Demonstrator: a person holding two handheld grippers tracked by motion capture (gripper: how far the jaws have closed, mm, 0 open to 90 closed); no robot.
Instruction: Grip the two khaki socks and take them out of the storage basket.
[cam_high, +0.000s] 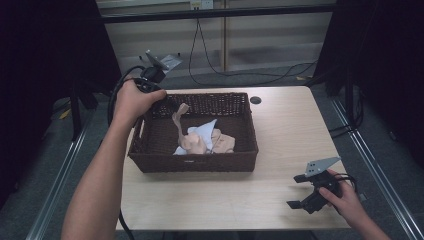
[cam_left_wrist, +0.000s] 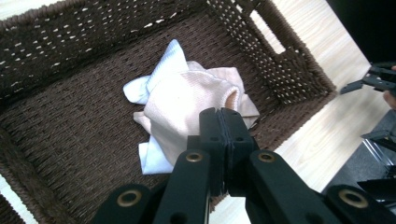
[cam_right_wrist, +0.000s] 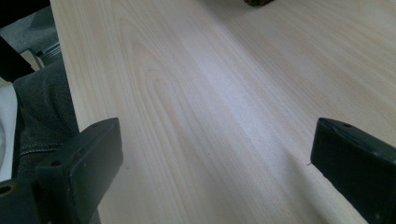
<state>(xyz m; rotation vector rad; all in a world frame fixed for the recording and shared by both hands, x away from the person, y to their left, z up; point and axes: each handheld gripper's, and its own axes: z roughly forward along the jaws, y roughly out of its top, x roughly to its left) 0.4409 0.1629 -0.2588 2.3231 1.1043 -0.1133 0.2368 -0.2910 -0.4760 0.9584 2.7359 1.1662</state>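
Beige cloth (cam_high: 196, 141) in the brown wicker basket (cam_high: 192, 164) atop a light blue cloth (cam_high: 206, 127), one end lifted. Left gripper (cam_left_wrist: 223, 122) pinched shut on beige cloth above the basket. Right gripper (cam_high: 300, 190) jaws wide apart, empty, low over the table (cam_high: 280, 130) near its right front corner.

table (cam_high: 280, 130): pale wood | on it: brown wicker basket (cam_high: 195, 162) at centre-left
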